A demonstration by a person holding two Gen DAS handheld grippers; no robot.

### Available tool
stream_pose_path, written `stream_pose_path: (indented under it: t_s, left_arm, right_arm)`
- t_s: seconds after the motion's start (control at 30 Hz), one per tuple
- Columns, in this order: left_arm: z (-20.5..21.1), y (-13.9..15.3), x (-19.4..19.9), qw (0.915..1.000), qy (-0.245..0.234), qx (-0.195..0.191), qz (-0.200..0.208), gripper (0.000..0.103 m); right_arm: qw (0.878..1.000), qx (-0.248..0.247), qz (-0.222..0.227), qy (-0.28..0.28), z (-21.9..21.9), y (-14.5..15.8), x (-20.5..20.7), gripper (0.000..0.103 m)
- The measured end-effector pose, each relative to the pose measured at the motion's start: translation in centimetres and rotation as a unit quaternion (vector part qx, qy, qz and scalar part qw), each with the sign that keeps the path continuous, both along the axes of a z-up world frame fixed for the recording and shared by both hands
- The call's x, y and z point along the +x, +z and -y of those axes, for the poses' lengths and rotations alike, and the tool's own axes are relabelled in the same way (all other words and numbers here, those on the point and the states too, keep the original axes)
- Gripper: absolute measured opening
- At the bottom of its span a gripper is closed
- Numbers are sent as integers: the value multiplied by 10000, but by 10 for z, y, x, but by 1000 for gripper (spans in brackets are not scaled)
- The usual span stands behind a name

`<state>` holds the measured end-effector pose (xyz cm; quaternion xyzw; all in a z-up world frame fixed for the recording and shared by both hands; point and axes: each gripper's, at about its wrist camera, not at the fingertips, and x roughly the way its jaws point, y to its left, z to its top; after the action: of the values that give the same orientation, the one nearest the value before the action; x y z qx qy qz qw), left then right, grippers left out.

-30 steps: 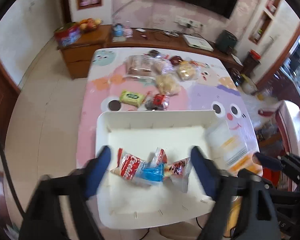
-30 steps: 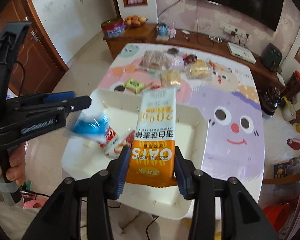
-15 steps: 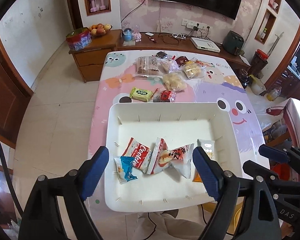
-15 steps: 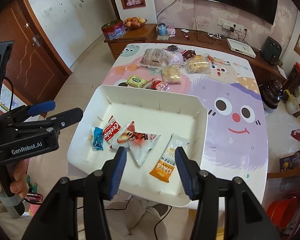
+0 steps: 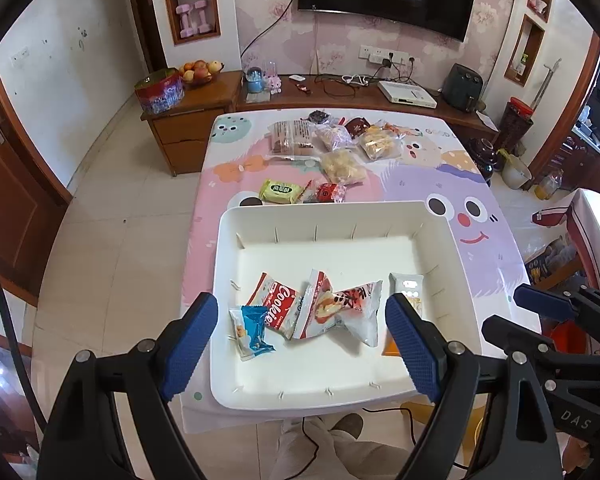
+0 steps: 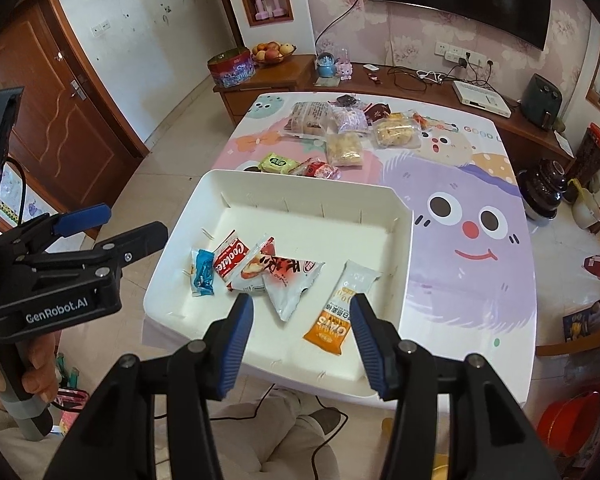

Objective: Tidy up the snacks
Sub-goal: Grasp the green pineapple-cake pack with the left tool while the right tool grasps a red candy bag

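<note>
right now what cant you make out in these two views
- Oats bar, left wrist view: its lower half is behind the left gripper's right finger.
- Dark packets at the table's far end, both views: too small to identify.
- White tray, right wrist view: its near edge is partly covered by the right gripper's fingers.

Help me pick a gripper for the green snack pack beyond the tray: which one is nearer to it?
Left, slightly. Both the left gripper and right gripper hover over the tray's near end; the green pack lies past its far-left rim.

"Cooleie" on the red packet [image 5: 279,311], "OATS" on the orange packet [image 6: 332,326], "GenRobot.AI" on the left gripper [image 6: 112,226].
</note>
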<state>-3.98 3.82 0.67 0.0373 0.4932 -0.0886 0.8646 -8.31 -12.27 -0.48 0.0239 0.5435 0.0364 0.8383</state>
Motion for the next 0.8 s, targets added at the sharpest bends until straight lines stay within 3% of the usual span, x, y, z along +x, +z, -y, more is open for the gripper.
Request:
stream_pose_path:
  t_s: [0.37,0.57,0.8]
  left_arm:
    - [-25,2,23,9990,126,-393,149,85]
    - [-25,1,71,9983,-575,-109,-14,86]
    - [-24,-21,154,9918,-1255,244,-92,87]
  right_arm:
    - [9999,61,15,-120,3,2,18,51]
    - [9987,173,-94,-477,8,4,63,51]
    - [9964,73,-404,-739,7,-13,148,51]
